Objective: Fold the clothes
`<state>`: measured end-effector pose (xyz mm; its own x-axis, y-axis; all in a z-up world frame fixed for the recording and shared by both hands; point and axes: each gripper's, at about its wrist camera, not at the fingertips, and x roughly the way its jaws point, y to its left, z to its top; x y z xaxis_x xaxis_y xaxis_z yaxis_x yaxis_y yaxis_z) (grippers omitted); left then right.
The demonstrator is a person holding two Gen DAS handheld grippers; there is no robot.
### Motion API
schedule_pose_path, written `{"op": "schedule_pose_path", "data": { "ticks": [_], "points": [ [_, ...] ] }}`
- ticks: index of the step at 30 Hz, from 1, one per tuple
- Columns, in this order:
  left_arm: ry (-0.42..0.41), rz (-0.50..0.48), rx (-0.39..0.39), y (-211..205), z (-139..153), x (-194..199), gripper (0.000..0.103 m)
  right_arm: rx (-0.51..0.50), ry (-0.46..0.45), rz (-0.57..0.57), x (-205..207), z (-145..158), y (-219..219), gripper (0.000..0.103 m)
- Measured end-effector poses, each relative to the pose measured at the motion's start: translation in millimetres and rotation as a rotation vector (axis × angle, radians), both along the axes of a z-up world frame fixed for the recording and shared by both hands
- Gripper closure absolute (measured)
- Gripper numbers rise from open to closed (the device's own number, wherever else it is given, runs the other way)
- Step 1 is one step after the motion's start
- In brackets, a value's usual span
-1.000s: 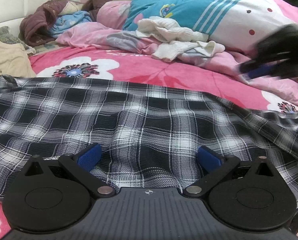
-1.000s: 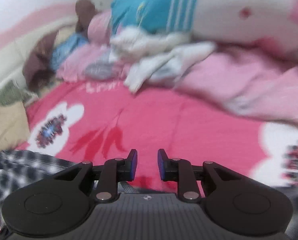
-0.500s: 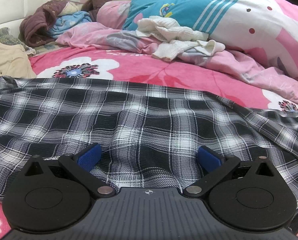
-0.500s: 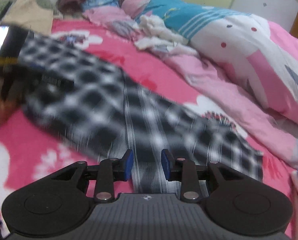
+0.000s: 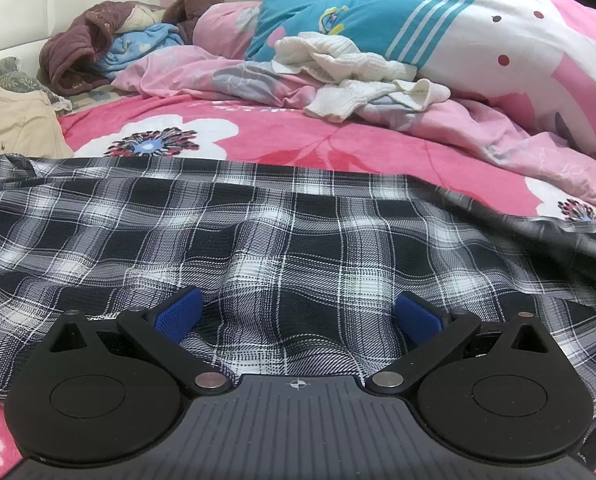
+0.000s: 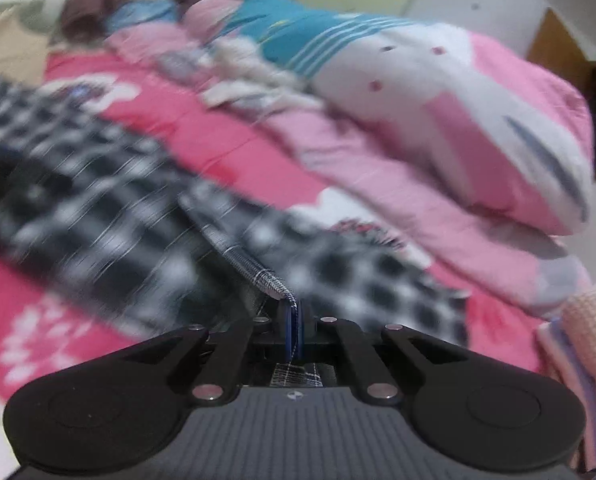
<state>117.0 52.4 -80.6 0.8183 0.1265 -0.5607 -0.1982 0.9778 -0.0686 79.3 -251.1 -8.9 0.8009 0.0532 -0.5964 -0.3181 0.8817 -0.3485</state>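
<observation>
A black-and-white plaid shirt (image 5: pixel 282 240) lies spread across the pink flowered bed. My left gripper (image 5: pixel 298 316) is open, its blue pads wide apart, resting low over the shirt's near edge. My right gripper (image 6: pixel 294 320) is shut on an edge of the plaid shirt (image 6: pixel 258 272), a taut fold of cloth running up and left from the pads. The right wrist view is blurred by motion.
A white knitted garment (image 5: pixel 350 72) lies on a pink quilt (image 5: pixel 478 128) at the back. A blue-striped pillow (image 5: pixel 378 20) and a brown jacket (image 5: pixel 82 52) lie by the headboard. A beige garment (image 5: pixel 10 124) is at far left. Striped cloth (image 6: pixel 578 360) is at right.
My right gripper has closed on the shirt's edge and is moving, pulling the cloth taut. My left gripper has stayed open in the same place.
</observation>
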Motion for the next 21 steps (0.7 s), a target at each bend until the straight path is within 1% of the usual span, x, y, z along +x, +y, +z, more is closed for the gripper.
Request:
{"op": "schedule_pose_path", "data": {
  "ticks": [5, 9, 14, 21],
  "points": [
    [0.0, 0.0, 0.001, -0.5, -0.1, 0.2, 0.0, 0.044, -0.03, -0.065, 41.6, 24.7, -24.3, 0.102],
    [0.001, 0.0, 0.002, -0.5, -0.2, 0.1, 0.0, 0.084, 0.009, -0.112, 90.1, 27.2, -43.3, 0.102],
    [0.001, 0.001, 0.004, -1.4, 0.0, 0.3, 0.0, 0.143, 0.079, -0.166, 135.9, 10.6, -56.9, 0.102],
    [0.002, 0.001, 0.004, -1.3, -0.1, 0.1, 0.0, 0.158, 0.16, -0.215, 176.0, -25.0, -57.9, 0.102]
  ]
}}
